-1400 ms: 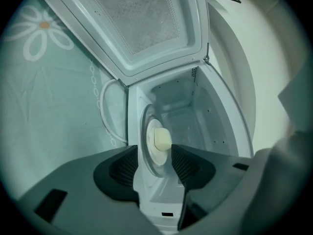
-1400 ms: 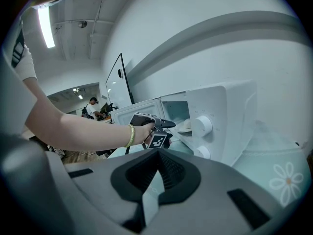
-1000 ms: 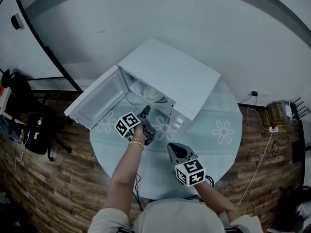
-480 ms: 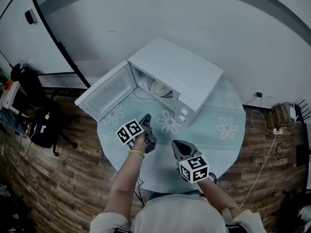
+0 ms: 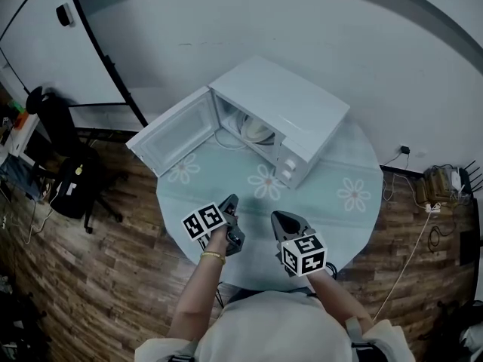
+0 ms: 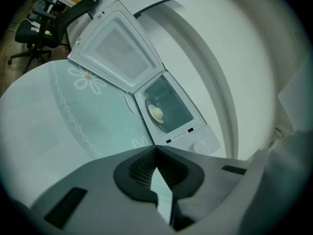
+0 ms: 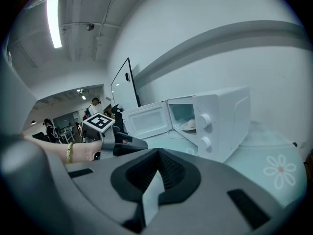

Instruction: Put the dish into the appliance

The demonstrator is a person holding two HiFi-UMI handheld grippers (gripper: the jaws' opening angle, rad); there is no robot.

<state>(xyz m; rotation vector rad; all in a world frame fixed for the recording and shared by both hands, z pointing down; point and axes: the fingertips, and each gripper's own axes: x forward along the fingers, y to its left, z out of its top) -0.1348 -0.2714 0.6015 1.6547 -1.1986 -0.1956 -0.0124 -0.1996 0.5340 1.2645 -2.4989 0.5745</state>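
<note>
— Round table (image 5: 336, 206) under a pale green cloth printed with white daisies; wood-plank floor (image 5: 98, 277) all round, plain white wall (image 5: 317, 29) behind. What stands on it?

— One white box-shaped microwave oven (image 5: 290, 108), far side of the table. Its hinged door (image 5: 175, 132) is swung wide open to the left.

— And the dish?
— Small pale round dish (image 5: 257, 131), inside the oven cavity, resting on the cavity floor. Seen through the open front from both gripper views too. Neither tool touches it.

— Tools?
— Near front edge, well apart from the oven, the left gripper (image 5: 229, 200): jaws clenched tight together, nothing between them. Just beside it, the right gripper (image 5: 280, 217): jaws likewise pressed together, empty. Both point toward the oven. Thin gold bracelet (image 5: 213, 256) on the wrist behind the left one.

— Anything off the table?
— Black office chair (image 5: 72, 176) on the floor, left. Tangle of cables (image 5: 423, 202), right.
</note>
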